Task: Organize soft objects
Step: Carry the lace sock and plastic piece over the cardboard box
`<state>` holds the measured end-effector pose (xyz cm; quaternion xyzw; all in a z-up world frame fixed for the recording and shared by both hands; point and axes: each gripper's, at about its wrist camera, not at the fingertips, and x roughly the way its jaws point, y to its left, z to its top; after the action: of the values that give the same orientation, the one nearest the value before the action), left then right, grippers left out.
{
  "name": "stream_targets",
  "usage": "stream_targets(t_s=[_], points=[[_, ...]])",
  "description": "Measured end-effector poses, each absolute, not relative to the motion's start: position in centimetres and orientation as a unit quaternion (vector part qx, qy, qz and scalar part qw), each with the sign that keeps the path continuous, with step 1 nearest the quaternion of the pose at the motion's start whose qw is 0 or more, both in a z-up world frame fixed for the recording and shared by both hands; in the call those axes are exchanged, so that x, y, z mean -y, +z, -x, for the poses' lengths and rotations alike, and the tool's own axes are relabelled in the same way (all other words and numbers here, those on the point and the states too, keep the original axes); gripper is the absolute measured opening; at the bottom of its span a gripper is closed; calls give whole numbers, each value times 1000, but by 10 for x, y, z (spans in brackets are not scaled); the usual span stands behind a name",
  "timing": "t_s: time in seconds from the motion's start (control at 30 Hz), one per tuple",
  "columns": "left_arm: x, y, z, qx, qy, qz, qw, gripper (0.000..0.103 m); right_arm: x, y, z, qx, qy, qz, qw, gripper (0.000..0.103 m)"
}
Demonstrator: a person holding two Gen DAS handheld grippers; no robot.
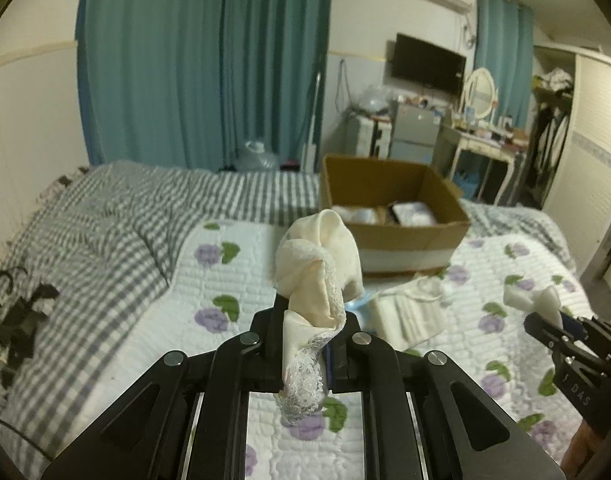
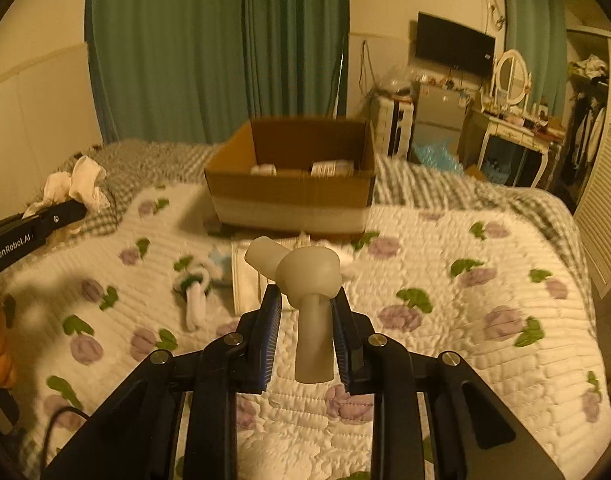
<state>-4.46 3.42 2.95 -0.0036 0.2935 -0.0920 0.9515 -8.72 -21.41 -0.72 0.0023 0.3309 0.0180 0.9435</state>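
Above the quilted bed [image 1: 233,280], the left tool [image 1: 305,312] pinches a limp, light lace-edged cream garment [image 1: 321,264] by its bunched middle, while the right-wrist view shows the right tool [image 2: 305,300] clamping a soft rolled pale cloth [image 2: 301,276], cardboard box [image 2: 289,196] beyond.

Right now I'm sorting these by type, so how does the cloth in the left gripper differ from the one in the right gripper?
The cream cloth in the left gripper has a lace trim; the pale cloth in the right gripper looks plain and smooth. The cream cloth is bunched and crumpled; the pale cloth is twisted into a tight knot-like roll. Both are light-coloured, soft, and lifted above the floral quilt.
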Motion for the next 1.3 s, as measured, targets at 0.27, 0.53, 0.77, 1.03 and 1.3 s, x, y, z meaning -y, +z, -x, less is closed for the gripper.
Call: stream_targets(t_s=[0.27, 0.53, 0.77, 1.03, 1.3], points=[[-29, 67, 66, -254, -108, 7, 961, 12, 217, 41, 115, -277, 17, -5, 961, 25], [-16, 99, 71, -214, -129, 1, 968, 12, 219, 87, 128, -222, 18, -4, 975, 25], [-5, 122, 58, -189, -145, 0, 971, 12, 221, 122, 125, -183, 20, 3, 983, 25], [9, 139, 32, -172, -152, -6, 973, 12, 222, 151, 105, -156, 22, 16, 987, 25], [22, 137, -10, -176, -153, 0, 973, 13, 223, 162, 66, -140, 23, 18, 990, 25]])
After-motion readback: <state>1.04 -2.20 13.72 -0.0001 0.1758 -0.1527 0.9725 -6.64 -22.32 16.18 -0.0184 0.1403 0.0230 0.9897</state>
